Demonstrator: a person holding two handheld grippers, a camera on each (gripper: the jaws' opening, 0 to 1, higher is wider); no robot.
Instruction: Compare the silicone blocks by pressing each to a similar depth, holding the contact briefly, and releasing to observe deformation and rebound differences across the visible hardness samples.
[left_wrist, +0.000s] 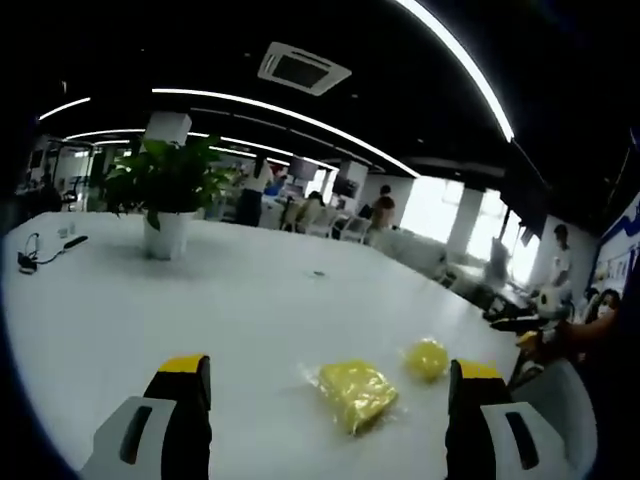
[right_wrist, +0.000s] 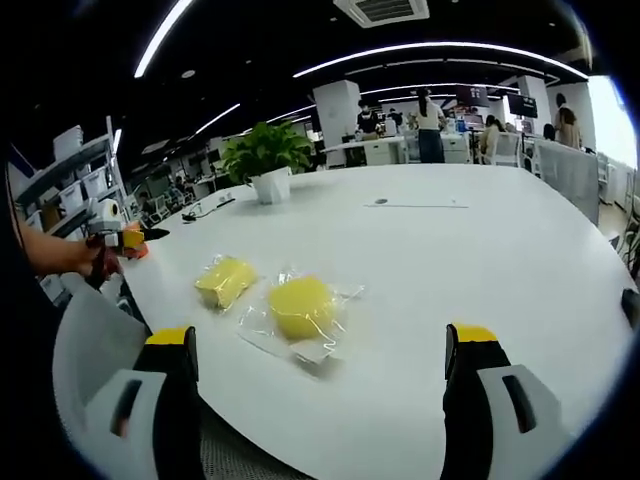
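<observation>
A broad white bench (left_wrist: 200, 300) takes up most of both views, running back toward an open office with long ceiling light strips. Near its far side stands a potted plant (left_wrist: 165, 190) in a white pot, seen also in the right gripper view (right_wrist: 264, 160), with a dark cable (left_wrist: 40, 252) lying close by on the bench top.

The left tool (left_wrist: 330, 400) has its jaws spread wide, holding nothing, raised above the near edge of the bench. The right tool (right_wrist: 325, 375) is likewise wide apart and holds nothing.

Two yellow silicone blocks lie on the bench, each in a clear plastic wrapper, near each other but apart. In the right gripper view the rounder block (right_wrist: 300, 307) sits between the jaws and closer in, while the flatter block (right_wrist: 226, 281) lies beyond and to the left. In the left gripper view the flatter block (left_wrist: 356, 392) is the nearer one (the views face each other), with the rounder block (left_wrist: 427, 358) behind it.
</observation>
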